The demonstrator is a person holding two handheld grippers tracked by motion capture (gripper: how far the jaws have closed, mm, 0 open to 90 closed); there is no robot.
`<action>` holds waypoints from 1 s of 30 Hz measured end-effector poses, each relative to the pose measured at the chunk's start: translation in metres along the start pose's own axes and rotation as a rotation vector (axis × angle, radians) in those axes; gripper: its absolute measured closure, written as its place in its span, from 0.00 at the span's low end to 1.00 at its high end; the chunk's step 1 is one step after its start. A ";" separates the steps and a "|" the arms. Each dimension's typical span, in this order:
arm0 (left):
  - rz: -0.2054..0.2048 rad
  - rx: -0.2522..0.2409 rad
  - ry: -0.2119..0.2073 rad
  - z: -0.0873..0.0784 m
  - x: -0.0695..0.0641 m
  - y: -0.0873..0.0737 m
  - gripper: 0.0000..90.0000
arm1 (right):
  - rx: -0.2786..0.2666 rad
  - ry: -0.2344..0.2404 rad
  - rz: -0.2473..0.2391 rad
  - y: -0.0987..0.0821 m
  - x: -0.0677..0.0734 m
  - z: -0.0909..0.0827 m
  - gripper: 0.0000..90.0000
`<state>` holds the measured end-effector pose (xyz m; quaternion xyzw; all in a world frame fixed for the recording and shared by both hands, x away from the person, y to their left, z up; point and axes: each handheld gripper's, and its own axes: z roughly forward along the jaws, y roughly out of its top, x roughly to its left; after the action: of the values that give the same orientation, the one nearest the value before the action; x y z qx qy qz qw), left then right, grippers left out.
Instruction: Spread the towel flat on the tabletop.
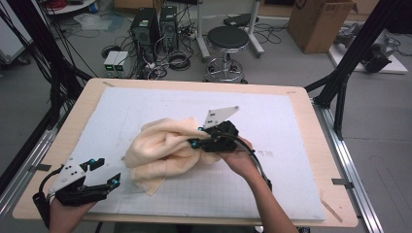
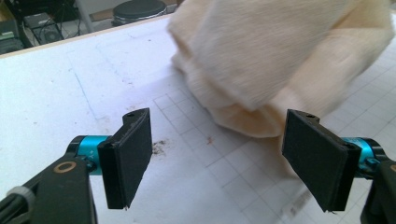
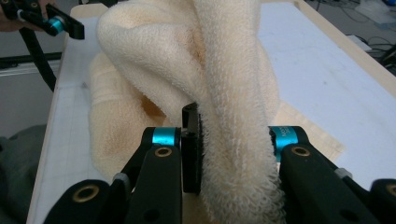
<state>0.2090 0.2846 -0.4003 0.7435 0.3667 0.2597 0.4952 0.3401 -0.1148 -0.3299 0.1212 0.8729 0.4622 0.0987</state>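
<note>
A cream terry towel lies bunched on the white grid mat in the middle of the table. My right gripper is shut on a thick fold of the towel, which is lifted and draped over its jaws. The rest of the towel trails down onto the mat. My left gripper hovers open near the table's front left corner. In the left gripper view its pads stand wide apart with nothing between them, and the towel sits just beyond them.
The mat covers most of the wooden table. Behind the table the floor holds a black stool, computer towers, tangled cables and a cardboard box. Black frame struts stand at the right.
</note>
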 end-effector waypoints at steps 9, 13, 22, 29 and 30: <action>0.003 0.001 -0.025 0.007 -0.007 0.003 0.28 | 0.009 0.001 0.040 -0.029 -0.011 -0.045 0.79; 0.010 0.006 -0.044 0.013 -0.011 0.006 0.28 | 0.044 0.024 0.062 -0.048 -0.010 -0.031 0.78; 0.023 0.005 -0.124 0.034 -0.024 0.020 0.28 | 0.009 0.046 0.147 -0.079 0.000 -0.017 0.59; 0.035 0.009 -0.198 0.069 -0.034 0.041 0.28 | -0.088 0.005 0.134 -0.069 0.004 -0.047 0.46; 0.033 0.003 -0.204 0.074 -0.035 0.044 0.28 | -0.110 -0.001 0.132 -0.066 0.002 -0.053 0.47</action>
<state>0.2564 0.2050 -0.3879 0.7728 0.3025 0.1902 0.5245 0.3157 -0.1912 -0.3557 0.1733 0.8361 0.5151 0.0752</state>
